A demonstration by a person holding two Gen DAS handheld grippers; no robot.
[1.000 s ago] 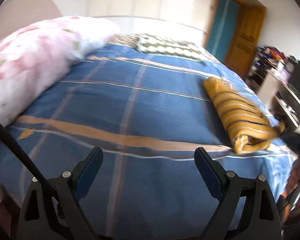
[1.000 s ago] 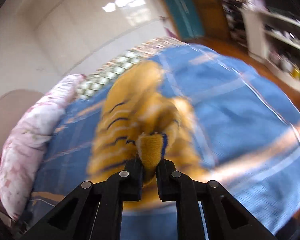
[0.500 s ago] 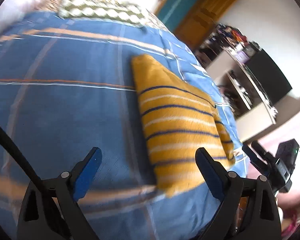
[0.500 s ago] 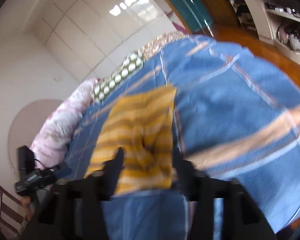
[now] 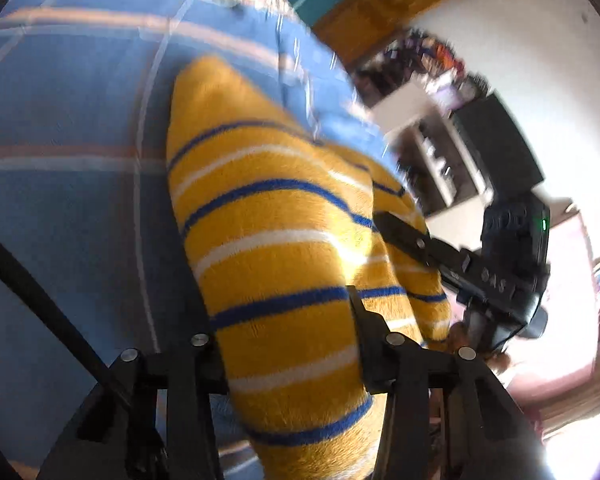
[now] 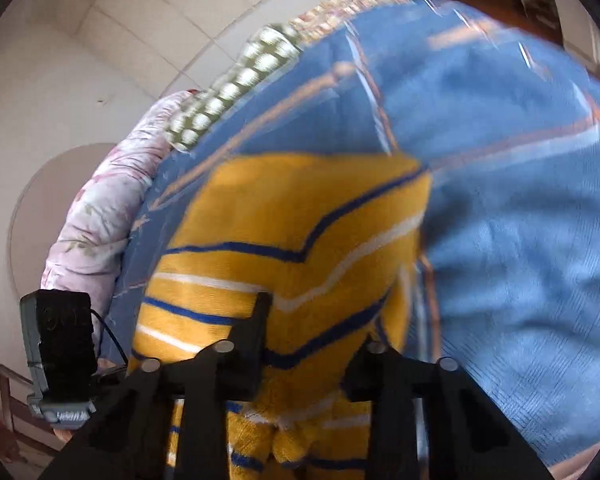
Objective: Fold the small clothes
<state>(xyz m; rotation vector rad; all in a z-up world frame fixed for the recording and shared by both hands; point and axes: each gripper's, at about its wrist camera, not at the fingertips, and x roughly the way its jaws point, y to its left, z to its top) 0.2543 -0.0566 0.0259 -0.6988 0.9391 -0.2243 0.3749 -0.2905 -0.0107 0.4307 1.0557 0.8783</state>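
Yellow fleece with blue and white stripes fills both views: one small garment (image 5: 284, 264), already folded into a long narrow bundle, lying on the blue plaid bed (image 5: 68, 200) near its edge. The left hand-held gripper (image 5: 280, 312) has its jaws apart, straddling the near end of the bundle, one finger on each side. The right hand-held gripper (image 6: 320, 328) is likewise spread over the same end from the other side; in the left view its fingers (image 5: 404, 236) reach across the fabric. Neither looks clamped yet, though blur hides the exact contact.

The step in hand seems to be taking hold of the near end for a final fold. To do it well, I would bite all layers together at matching points on both sides, so the inner folds do not slip out, then lift only enough to clear the bed and carry the end straight along the bundle's length, keeping the stripes aligned.

Count: one garment, two grippers, one bed, one checked pillow (image 6: 236, 80), one pink floral quilt (image 6: 100, 216) beyond it
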